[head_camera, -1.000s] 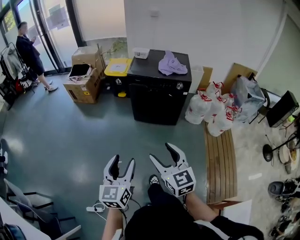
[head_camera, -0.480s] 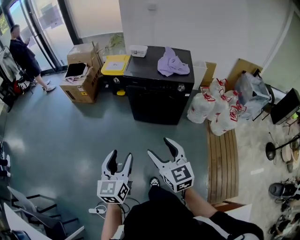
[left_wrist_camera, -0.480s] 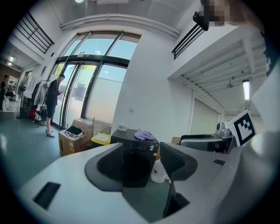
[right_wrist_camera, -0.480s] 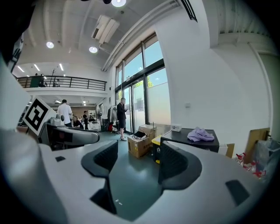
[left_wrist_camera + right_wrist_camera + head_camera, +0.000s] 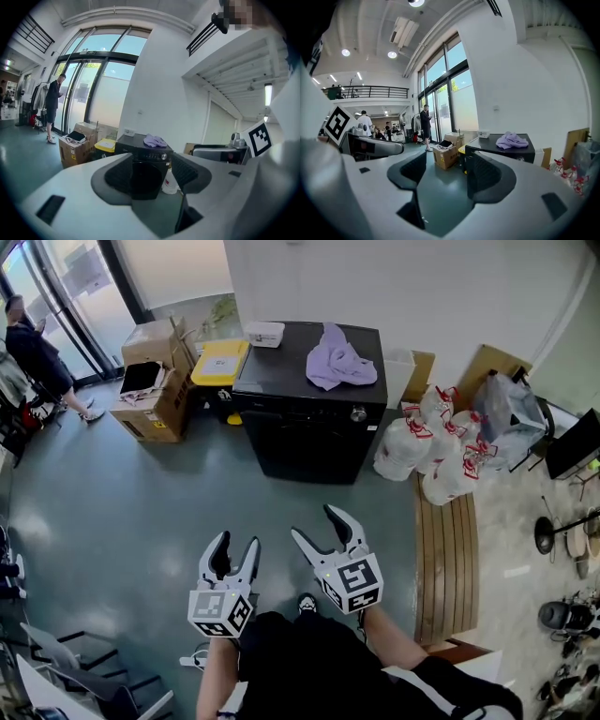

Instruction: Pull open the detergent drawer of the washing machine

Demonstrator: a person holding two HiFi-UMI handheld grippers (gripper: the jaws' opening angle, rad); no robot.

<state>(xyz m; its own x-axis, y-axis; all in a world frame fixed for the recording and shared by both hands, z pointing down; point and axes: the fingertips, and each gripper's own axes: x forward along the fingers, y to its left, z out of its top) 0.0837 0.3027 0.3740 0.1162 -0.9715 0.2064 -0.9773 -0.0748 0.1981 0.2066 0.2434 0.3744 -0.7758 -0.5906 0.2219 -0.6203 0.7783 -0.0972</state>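
Facing the black washing machine [image 5: 309, 427] by the far wall, left gripper [image 5: 234, 547] and right gripper [image 5: 318, 526] are held well short, jaws spread and empty, seemingly readied for its detergent drawer, too small to make out.

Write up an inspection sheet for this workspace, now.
Surface: grey floor, bare between the claws and the washer.
Job's things: black washer against the wall; nothing seen pulled out of its front.
Clutter: cloth and white box on the washer; cartons, yellow bin, bags, bench around it.
Grippers: left claw and right claw open, empty, well short of the washer.
Cables: power strip on the floor.
Surroundings: bystander by glass doors.
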